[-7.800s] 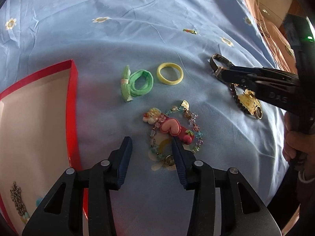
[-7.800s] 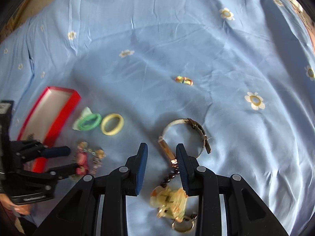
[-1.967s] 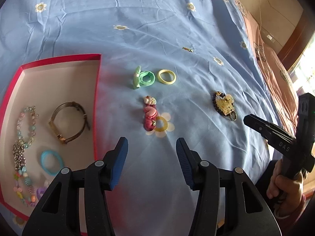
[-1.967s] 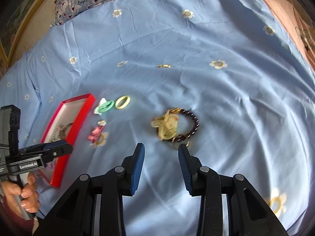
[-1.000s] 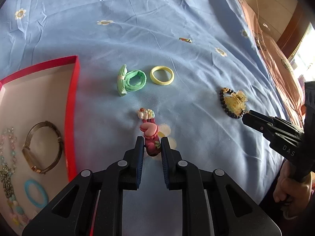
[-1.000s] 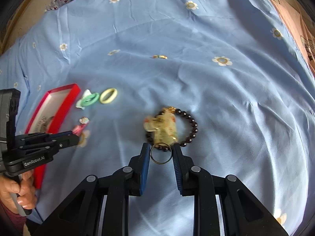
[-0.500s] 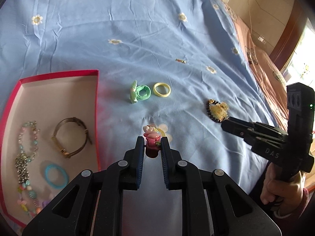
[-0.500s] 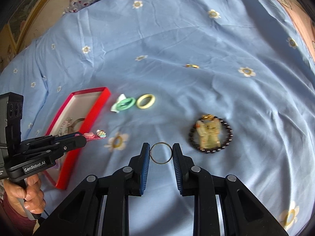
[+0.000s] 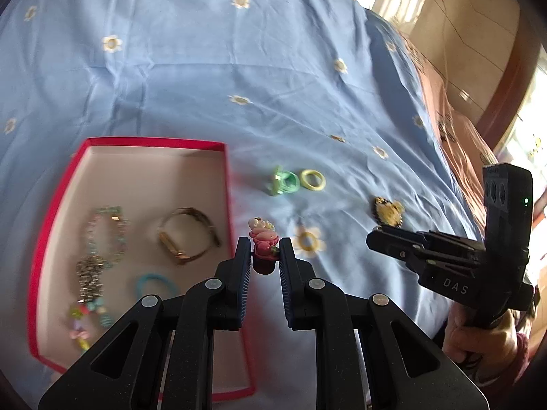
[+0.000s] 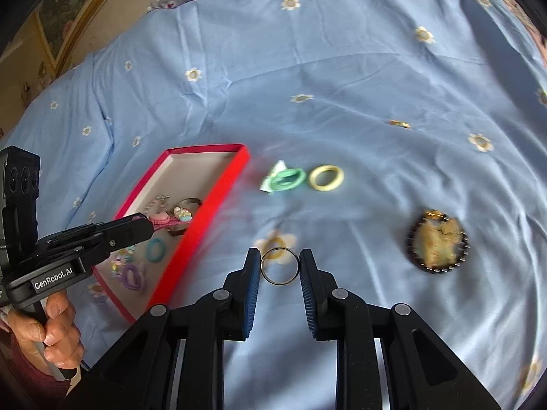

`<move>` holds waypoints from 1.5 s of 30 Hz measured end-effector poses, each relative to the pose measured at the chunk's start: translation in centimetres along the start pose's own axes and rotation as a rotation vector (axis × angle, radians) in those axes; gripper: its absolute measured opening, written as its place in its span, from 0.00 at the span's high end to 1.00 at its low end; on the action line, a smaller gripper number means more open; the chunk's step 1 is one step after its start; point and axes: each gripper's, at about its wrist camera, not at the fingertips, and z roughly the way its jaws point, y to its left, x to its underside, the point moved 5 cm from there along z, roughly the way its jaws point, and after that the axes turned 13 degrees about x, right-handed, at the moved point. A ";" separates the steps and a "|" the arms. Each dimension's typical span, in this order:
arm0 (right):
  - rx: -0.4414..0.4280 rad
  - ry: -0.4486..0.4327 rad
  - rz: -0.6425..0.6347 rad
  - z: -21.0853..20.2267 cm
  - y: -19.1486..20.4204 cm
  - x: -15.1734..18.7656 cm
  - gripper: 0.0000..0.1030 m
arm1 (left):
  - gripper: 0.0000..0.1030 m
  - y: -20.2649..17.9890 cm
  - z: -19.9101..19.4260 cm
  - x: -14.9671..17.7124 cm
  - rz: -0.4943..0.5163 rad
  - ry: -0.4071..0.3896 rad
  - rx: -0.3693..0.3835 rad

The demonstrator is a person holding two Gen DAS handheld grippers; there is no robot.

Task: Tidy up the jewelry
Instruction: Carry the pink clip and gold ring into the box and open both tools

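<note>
Left wrist view: the left gripper clenches a glossy pink heart hair clip beside the red cardboard box, which holds a metal watch, beaded bracelets and a blue hair tie. A second ago that clip lay on the blue flowered bedsheet; now it is lifted. Right wrist view alone shows the right gripper grasping a thin metal key ring, raised off the dark-beaded bracelet. A green scrunchie and yellow ring lie on the sheet.

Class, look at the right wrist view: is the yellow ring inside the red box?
No, the yellow ring lies on the blue sheet, outside the red box.
</note>
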 end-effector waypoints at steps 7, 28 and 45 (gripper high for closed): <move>-0.049 -0.004 -0.047 0.7 3.6 -0.8 0.77 | 0.86 3.3 -2.6 -0.1 -0.051 -0.050 -0.049; -0.184 0.036 -0.201 3.9 14.3 -1.5 0.77 | 0.86 10.9 -5.8 0.4 -0.156 -0.110 -0.147; -0.180 0.160 -0.283 9.0 18.2 1.2 0.77 | 0.86 15.0 -3.8 3.0 -0.230 -0.058 -0.157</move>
